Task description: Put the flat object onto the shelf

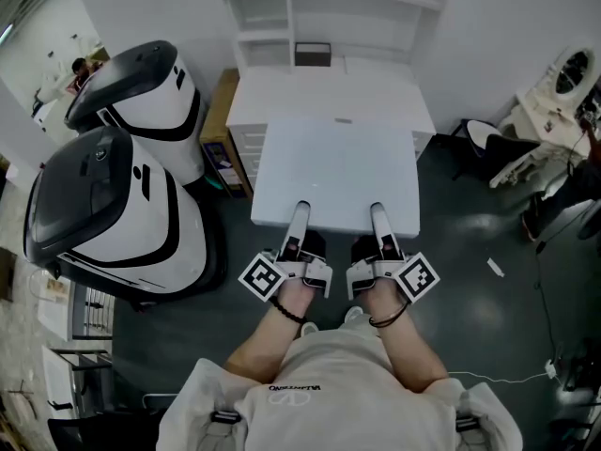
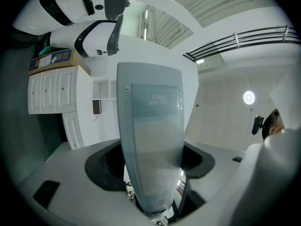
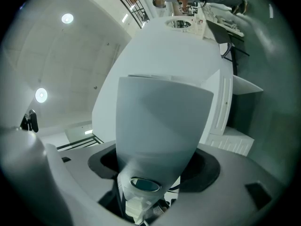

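A large flat white board (image 1: 338, 172) hangs level in front of me, its far edge over a white desk (image 1: 329, 87). My left gripper (image 1: 300, 212) and right gripper (image 1: 377, 212) each grip its near edge, one finger lying on top. In each gripper view a pale finger (image 2: 153, 140) (image 3: 160, 126) fills the middle, and the white board (image 3: 169, 55) rises behind the right one. The white shelf unit (image 1: 324, 7) stands against the back wall beyond the desk. A small dark box (image 1: 313, 54) sits at its foot.
Two big white-and-black machines (image 1: 113, 209) (image 1: 141, 87) stand close on the left. A cardboard box (image 1: 218, 111) lies on a low cabinet beside the desk drawers (image 1: 246, 147). A dark chair (image 1: 488, 141) and white equipment (image 1: 563, 83) are on the right, on dark floor (image 1: 470, 252).
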Demonstrator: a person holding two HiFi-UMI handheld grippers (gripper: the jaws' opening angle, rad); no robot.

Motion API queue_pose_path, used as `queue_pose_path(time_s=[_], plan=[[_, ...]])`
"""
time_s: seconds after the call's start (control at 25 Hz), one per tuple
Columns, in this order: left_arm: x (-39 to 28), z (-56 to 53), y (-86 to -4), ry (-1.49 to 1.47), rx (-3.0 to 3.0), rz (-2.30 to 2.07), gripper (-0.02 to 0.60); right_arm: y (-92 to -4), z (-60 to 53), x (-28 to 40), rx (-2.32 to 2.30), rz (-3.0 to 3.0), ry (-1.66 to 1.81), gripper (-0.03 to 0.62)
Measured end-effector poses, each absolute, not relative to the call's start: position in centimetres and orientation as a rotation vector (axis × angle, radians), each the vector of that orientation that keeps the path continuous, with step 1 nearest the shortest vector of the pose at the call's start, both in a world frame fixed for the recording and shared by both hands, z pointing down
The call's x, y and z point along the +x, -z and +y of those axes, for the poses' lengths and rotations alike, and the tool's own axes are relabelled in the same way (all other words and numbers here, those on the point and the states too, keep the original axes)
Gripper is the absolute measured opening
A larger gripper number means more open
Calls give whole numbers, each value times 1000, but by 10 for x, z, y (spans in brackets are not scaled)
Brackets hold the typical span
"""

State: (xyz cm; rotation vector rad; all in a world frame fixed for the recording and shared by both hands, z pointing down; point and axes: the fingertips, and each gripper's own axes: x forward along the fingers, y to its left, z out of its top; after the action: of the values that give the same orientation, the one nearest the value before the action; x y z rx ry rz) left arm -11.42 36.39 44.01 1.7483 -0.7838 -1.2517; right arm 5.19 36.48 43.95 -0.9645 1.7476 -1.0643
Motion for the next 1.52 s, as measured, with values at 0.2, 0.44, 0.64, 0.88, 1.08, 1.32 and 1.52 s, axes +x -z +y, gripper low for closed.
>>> queue_pose_path(time_s=[0.2, 0.44, 0.64, 0.88, 1.08, 1.32, 1.52], plan=[[-111, 352, -443, 1253, 1733, -782, 313, -441, 351, 56, -973, 1760, 1058, 336], [-108, 319, -444, 1261, 1739, -812, 313, -443, 314, 58, -942, 1767, 1077, 336], [-96, 274, -442, 1267, 1741, -841, 313, -442, 264, 70, -920, 1780, 1091, 336], [-67, 213, -433, 1278, 1760, -865, 313, -433, 200, 98, -876, 1789, 1098, 336], [-37, 168, -431, 1278, 1753, -888, 313, -431, 150, 128, -862, 1804, 1110, 336], [-14, 133, -432, 1281, 1762, -905, 313, -434, 112, 150, -851, 1816, 1118, 336], [-19, 130, -428, 1285, 1761, -908, 313, -433, 110, 146, -850, 1808, 1129, 336]])
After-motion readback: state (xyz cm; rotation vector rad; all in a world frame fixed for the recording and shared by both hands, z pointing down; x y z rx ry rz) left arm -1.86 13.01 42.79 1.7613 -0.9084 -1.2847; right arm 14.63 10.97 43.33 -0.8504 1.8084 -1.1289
